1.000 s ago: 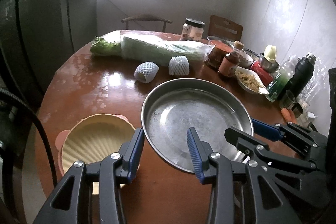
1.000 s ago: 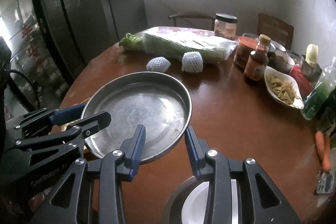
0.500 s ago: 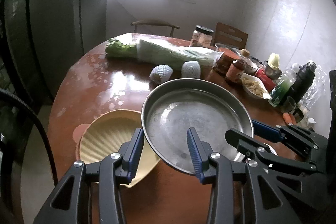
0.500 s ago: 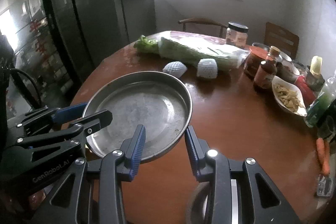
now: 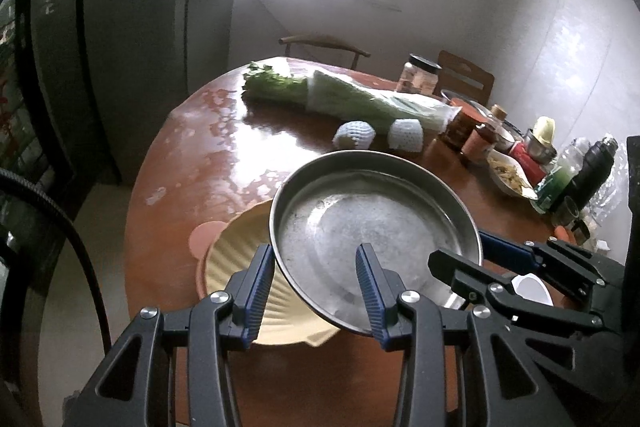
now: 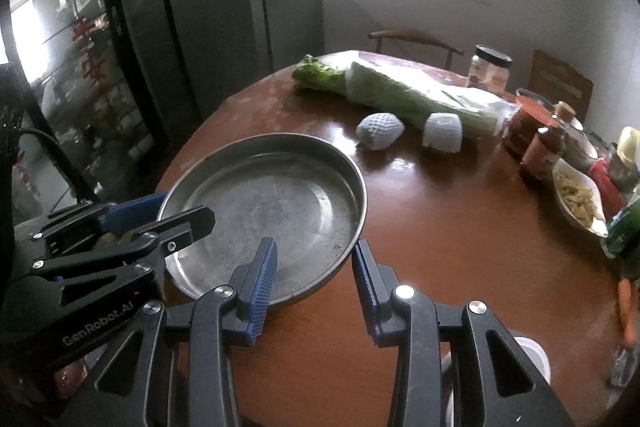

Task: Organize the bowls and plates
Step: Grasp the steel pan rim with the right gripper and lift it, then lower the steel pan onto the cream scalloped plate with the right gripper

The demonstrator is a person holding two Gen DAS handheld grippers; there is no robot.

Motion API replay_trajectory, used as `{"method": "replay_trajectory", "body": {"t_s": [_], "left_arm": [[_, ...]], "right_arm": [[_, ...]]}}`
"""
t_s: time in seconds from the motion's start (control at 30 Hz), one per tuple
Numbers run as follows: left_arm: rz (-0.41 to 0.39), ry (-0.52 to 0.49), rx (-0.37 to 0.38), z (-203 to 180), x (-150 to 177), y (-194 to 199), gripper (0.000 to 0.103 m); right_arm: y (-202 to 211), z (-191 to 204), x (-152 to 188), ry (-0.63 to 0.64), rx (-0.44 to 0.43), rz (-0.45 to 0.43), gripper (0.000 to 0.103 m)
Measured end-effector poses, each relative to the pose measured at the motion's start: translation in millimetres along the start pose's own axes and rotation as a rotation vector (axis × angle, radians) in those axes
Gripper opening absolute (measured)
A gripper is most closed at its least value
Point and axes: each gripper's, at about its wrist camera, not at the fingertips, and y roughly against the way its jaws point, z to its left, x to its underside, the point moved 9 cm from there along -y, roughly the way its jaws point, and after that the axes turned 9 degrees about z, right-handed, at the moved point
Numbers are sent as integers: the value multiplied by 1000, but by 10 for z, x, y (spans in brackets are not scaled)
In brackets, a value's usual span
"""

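Here, both tongs, left (image 5: 316,283) and right (image 6: 316,277), are gripping the rim of the pan (image 5: 374,227), holding it over the bowl (image 5: 240,267) on the bench (image 6: 460,227).

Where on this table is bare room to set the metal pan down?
Bare wood between the metal pan, the foam-netted fruits and the food dish; also the table's left side beyond the yellow bowl. The right edge is crowded with bottles and jars.

The metal pan (image 5: 376,227) overlaps the ribbed bowl (image 5: 236,259) (table (image 5: 200,155) beneath).
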Motion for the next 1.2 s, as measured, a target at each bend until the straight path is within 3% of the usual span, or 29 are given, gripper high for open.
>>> {"method": "replay_trajectory", "body": {"t_s": [0.67, 1.2], "left_arm": [[39, 71, -18, 544, -75, -294, 42], [113, 48, -25, 616, 33, -650, 42]], "right_arm": [[-546, 367, -228, 54, -38, 73, 41], [-995, 345, -95, 64, -38, 169, 41]]}}
